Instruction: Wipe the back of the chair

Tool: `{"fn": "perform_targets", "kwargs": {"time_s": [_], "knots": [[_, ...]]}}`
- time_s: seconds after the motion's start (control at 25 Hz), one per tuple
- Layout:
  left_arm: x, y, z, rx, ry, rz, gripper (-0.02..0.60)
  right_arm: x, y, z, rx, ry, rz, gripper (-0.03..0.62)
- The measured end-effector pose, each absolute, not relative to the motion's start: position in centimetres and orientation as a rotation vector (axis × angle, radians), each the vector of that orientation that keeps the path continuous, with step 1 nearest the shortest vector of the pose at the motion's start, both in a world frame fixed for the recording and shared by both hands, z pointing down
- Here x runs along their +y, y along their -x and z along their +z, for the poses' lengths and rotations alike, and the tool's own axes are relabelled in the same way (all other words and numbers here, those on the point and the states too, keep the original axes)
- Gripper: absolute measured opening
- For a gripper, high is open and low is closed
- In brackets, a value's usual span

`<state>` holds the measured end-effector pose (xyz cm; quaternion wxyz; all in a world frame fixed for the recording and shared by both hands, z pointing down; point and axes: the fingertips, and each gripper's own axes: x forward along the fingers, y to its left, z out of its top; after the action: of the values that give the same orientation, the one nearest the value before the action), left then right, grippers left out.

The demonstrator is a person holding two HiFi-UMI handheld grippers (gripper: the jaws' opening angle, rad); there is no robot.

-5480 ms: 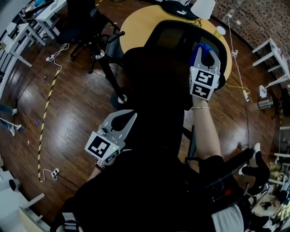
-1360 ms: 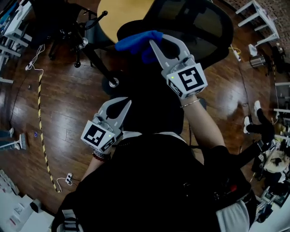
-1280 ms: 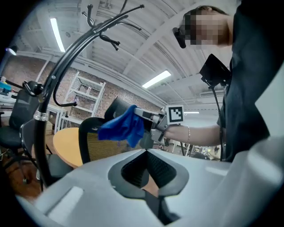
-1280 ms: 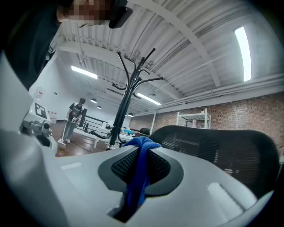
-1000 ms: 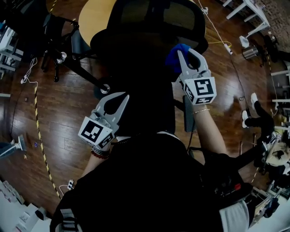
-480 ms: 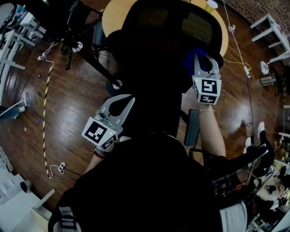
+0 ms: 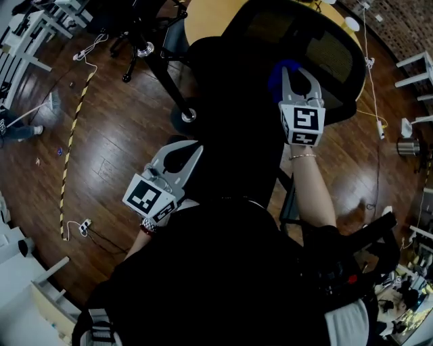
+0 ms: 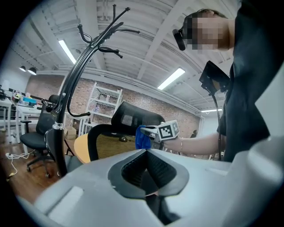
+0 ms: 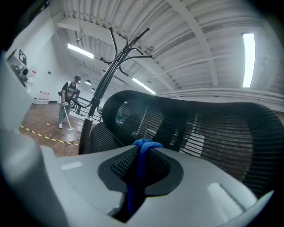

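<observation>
The chair's black mesh back (image 7: 318,54) fills the top middle of the head view. My right gripper (image 7: 300,74) is shut on a blue cloth (image 7: 279,71) and holds it against the near side of that back. In the right gripper view the blue cloth (image 9: 141,168) is pinched in my right gripper (image 9: 143,148), with the chair's mesh (image 9: 208,137) just beyond. My left gripper (image 7: 184,154) hangs lower left beside the chair, shut and empty. The left gripper view shows my left gripper (image 8: 146,153) closed, and the blue cloth (image 8: 142,137) on the chair back (image 8: 128,119) ahead.
A round wooden table (image 7: 216,17) stands behind the chair. Another office chair's wheeled base (image 7: 142,47) is at upper left, next to a black coat stand (image 8: 71,88). Striped tape (image 7: 71,135) and a power strip (image 7: 80,226) lie on the wood floor. A person with a broom (image 9: 66,106) is far off.
My right gripper swept the blue cloth leftward across the chair back, then back to the right side, where it now rests. The left gripper has stayed put, shut.
</observation>
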<state>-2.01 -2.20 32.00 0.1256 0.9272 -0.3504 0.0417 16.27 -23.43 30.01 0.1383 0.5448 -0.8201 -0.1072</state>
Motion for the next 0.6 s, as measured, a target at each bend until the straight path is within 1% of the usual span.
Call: {"fn": "perform_targets", "kwargs": {"time_s": [0.4,0.6], "knots": [[-1.1,7.7,32.0,-1.153,-2.648,0.102,0.005,-24.9,-3.7,28.8,-2.558,-1.349,-0.385,0.034],[-0.3,9.6,32.6,-1.176,-2.634,0.119,0.005,-24.6,-0.9,28.8,-2.605,-1.361,-0.319,0.034]]}}
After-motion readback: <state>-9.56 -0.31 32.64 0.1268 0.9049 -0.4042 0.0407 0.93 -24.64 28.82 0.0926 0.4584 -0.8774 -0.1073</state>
